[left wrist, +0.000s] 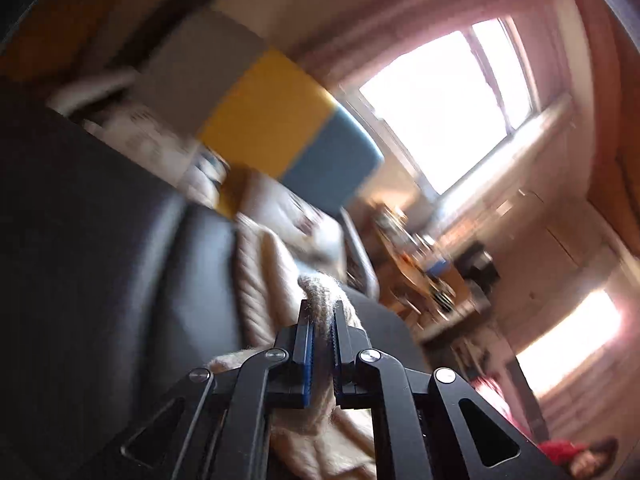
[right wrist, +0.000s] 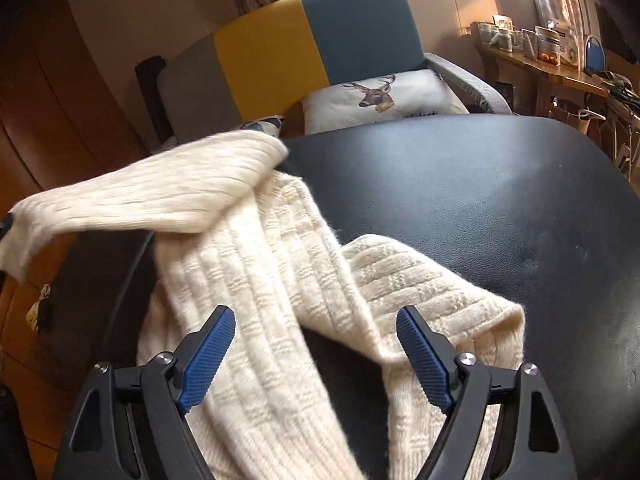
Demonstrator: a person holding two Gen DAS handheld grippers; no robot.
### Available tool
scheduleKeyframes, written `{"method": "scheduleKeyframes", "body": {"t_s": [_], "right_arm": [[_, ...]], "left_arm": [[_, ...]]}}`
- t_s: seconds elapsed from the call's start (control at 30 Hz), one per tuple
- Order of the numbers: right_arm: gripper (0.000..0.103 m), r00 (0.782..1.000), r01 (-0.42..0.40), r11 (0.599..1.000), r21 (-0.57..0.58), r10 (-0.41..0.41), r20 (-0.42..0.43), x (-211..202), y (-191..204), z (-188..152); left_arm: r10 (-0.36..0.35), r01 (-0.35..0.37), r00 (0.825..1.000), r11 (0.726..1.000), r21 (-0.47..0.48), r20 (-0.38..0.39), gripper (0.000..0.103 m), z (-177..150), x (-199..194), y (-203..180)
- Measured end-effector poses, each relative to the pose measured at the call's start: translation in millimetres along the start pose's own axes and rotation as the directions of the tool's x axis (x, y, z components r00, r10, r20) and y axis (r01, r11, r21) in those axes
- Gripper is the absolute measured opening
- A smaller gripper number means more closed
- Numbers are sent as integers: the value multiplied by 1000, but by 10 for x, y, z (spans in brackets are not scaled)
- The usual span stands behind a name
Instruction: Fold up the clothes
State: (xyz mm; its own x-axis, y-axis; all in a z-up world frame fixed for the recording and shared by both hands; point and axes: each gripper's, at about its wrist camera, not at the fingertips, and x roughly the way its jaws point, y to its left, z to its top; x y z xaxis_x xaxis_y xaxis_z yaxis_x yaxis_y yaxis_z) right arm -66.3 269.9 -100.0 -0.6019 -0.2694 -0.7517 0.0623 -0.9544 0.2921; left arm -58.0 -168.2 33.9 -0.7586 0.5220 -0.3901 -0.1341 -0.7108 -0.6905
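Knitwear, cream and cable-patterned: the sweater (right wrist: 256,264) lies crumpled across the near-left part of the black padded surface (right wrist: 480,200), one part hanging over its left edge. My left gripper (left wrist: 320,316) is pressed together on a bunched fold of this knit, which shows between the blue pads and rises above them; that view is tilted and motion-blurred. In the right wrist view, a ribbed part of the sweater is lifted off the surface toward the left edge of frame. My right gripper (right wrist: 316,322) is spread wide above the garment, fingers (right wrist: 208,356) either side of a fold, gripping nothing. Behind the surface stands a grey, yellow and blue chair (right wrist: 312,36) holding a deer-print cushion (right wrist: 380,98) (lettering unreadable). A cluttered wooden shelf (right wrist: 532,60) runs along the right under a window.
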Motion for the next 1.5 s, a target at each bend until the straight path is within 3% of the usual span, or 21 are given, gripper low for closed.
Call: {"method": "scheduleKeyframes", "body": {"t_s": [0.1, 0.13, 0.2, 0.27, 0.33, 0.4, 0.47, 0.53, 0.6, 0.67, 0.73, 0.87, 0.93, 1.0, 1.1, 1.17, 1.27, 1.4, 1.43, 1.47, 1.5], "right_arm": [[85, 996, 9, 998, 69, -3, -86, 379, -77, 14], [87, 993, 14, 996, 93, -3, -118, 502, -101, -17], [91, 995, 36, 997, 72, -29, -94, 561, -76, -53], [95, 996, 46, 998, 46, -43, -81, 577, -44, -73], [97, 995, 52, 998, 26, -50, -82, 585, -28, -90], [97, 995, 57, 998, 7, -56, -83, 593, -12, -106], [97, 994, 41, 999, 14, -39, -102, 598, -32, -76], [97, 991, 0, 999, 52, 7, -131, 579, -92, -21], [97, 988, -58, 991, 123, 75, -138, 517, -183, 32], [97, 982, -139, 966, 220, 163, -95, 390, -305, 81], [97, 988, -122, 967, 221, 139, -61, 302, -368, 106], [97, 997, -63, 977, 202, 69, -25, 193, -477, 149], [97, 997, -15, 983, 182, 28, -71, 300, -522, 121], [97, 994, -1, 984, 180, 21, -111, 408, -576, 59], [97, 997, -1, 992, 129, 11, -75, 434, -552, -15], [98, 998, 10, 997, 82, -4, -64, 436, -509, -60], [100, 998, 23, 1000, 20, -22, -50, 434, -459, -116], [103, 999, 12, 1000, 15, -12, -36, 428, -463, -131], [103, 999, 8, 1000, 16, -7, -33, 421, -474, -135], [103, 1000, 3, 1000, 17, -3, -30, 415, -485, -140], [103, 1000, -11, 1000, 25, 11, -19, 398, -509, -152]], "left_arm": [[170, -169, 985, 985, -14, 30, 8, 66, -302, 371], [217, -217, 976, 976, -34, 16, 8, 49, -354, 526], [293, -296, 955, 953, -66, -44, 8, -21, -331, 800], [411, -419, 906, 905, -76, -106, 8, -174, -285, 1063], [470, -490, 866, 866, -101, -172, 9, -299, -237, 1292], [500, -533, 842, 828, -172, -201, 9, -334, -372, 1488], [466, -491, 871, 831, -260, -157, 10, -345, -538, 1532], [365, -379, 925, 881, -284, -101, 20, -355, -617, 1375], [230, -252, 966, 939, -233, -120, 29, -419, -499, 1098], [102, -140, 973, 974, -178, -208, 29, -551, -212, 773], [-36, -22, 947, 984, -175, -320, 29, -757, 200, 462], [-191, 91, 843, 972, -216, -503, 29, -1185, 1066, -61], [-213, 85, 808, 965, -249, -550, 29, -1368, 1356, -246], [-198, 43, 785, 963, -267, -587, 29, -1521, 1573, -297], [-192, -15, 752, 951, -308, -630, 29, -1695, 1803, -323], [-153, -71, 752, 948, -309, -642, 29, -1721, 1888, -309], [-133, -101, 752, 945, -312, -646, 29, -1792, 1934, -269], [-107, -113, 769, 948, -299, -630, 29, -1788, 2028, -352], [-94, -116, 776, 950, -288, -624, 13, -1765, 2056, -371], [-97, -108, 786, 951, -290, -610, 5, -1711, 2079, -394], [-103, -94, 799, 952, -292, -593, 5, -1649, 2069, -411]]}}
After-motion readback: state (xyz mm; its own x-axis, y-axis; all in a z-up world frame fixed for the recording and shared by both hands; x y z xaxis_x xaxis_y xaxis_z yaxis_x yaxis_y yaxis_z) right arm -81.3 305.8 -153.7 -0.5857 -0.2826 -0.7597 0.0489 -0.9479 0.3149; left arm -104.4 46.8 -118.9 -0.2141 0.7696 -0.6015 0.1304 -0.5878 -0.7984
